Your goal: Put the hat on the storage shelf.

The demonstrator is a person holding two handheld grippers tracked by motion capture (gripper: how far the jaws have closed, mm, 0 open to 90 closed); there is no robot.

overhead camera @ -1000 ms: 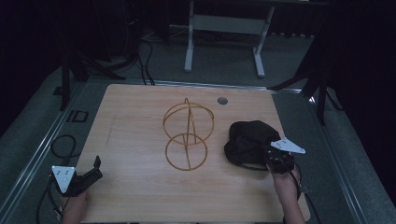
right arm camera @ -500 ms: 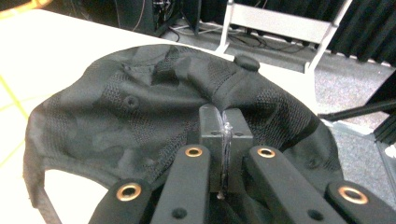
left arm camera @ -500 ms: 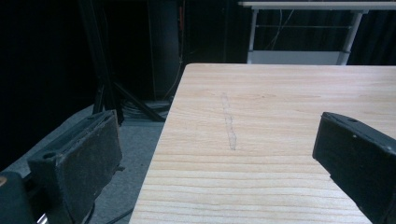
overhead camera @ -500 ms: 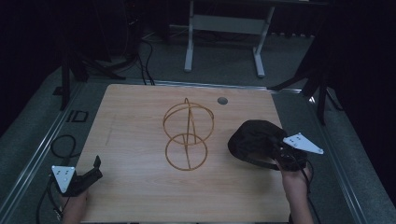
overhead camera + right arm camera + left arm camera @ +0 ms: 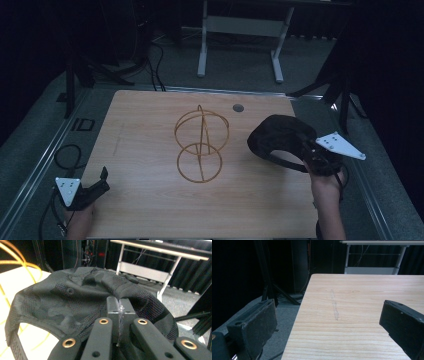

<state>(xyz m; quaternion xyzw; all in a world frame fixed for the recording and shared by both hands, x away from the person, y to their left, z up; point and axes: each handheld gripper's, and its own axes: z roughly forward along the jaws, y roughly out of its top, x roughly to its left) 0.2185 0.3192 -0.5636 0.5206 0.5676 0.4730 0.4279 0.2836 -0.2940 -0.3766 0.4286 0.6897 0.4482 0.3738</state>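
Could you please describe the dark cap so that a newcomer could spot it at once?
Start at the wooden table and find the gold wire stand at its middle. To the stand's right, the black cap hangs clamped in the right tongs. It is soft, camouflage-patterned fabric, not wire.

In the right gripper view the right gripper (image 5: 120,315) has its jaws pressed together on the cap (image 5: 75,300), so the pinched fabric is hidden and the cap's lower rim is cut off by the bottom edge. The wire stand (image 5: 15,262) is cut by the left edge there, with its lower part behind the cap. In the high view the cap (image 5: 280,137) covers the right jaws, and the person's forearms are cut off at the bottom.
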